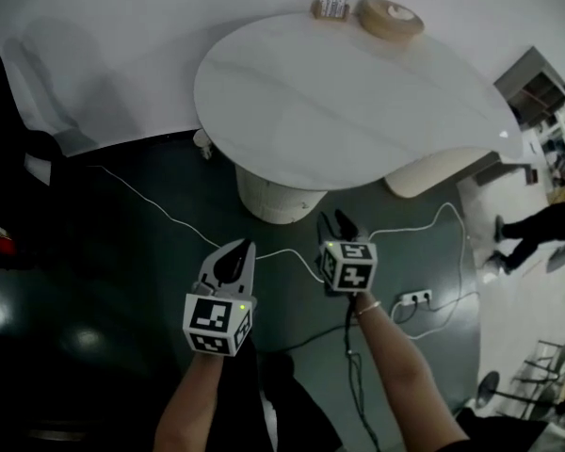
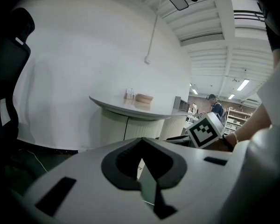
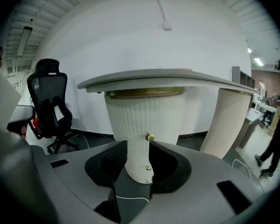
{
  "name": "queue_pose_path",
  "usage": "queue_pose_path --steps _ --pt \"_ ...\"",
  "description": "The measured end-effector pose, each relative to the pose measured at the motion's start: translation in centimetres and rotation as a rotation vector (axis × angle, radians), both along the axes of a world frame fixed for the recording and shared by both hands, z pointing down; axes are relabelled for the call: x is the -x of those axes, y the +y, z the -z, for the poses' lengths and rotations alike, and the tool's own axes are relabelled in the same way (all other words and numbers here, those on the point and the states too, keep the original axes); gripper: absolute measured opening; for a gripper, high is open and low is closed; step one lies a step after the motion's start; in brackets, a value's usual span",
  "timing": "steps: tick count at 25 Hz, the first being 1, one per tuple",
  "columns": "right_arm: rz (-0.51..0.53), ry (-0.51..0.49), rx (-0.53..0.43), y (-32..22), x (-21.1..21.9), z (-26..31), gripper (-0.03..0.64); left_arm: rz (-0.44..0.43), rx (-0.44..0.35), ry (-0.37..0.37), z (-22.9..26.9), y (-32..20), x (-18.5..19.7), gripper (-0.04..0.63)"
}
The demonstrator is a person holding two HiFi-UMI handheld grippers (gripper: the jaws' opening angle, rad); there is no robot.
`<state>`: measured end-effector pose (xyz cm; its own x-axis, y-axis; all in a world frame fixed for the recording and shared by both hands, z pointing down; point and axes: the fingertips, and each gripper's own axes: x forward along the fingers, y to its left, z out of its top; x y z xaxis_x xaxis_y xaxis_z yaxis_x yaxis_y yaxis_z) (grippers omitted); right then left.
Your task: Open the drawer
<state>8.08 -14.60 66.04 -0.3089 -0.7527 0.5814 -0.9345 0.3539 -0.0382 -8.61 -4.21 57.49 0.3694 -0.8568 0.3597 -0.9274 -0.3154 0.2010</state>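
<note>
Under the white desk, ribbed pedestal carrying a brass drawer knob, right gripper released, empty, aimed at that knob from well apart, left gripper clenched on nothing, beside it.

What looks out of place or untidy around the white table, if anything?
Only the white cables stand out. They trail loose across the dark floor in front of the table's pedestal, toward a power strip, and somebody could trip on them. Nothing looks spilled, askew or broken.
</note>
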Motion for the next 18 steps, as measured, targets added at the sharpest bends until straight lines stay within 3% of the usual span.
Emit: queue_pose_path --steps 10,18 --pt "-0.023 0.098 -0.055 -5.1 -1.2 -4.0 0.129 0.011 -0.018 -0.013 -4.0 -0.2 -1.4 0.002" --pt "0.018 0.135 -0.059 -7.3 0.7 -4.7 0.129 0.016 0.004 -0.003 -5.5 -3.1 -0.7 0.002"
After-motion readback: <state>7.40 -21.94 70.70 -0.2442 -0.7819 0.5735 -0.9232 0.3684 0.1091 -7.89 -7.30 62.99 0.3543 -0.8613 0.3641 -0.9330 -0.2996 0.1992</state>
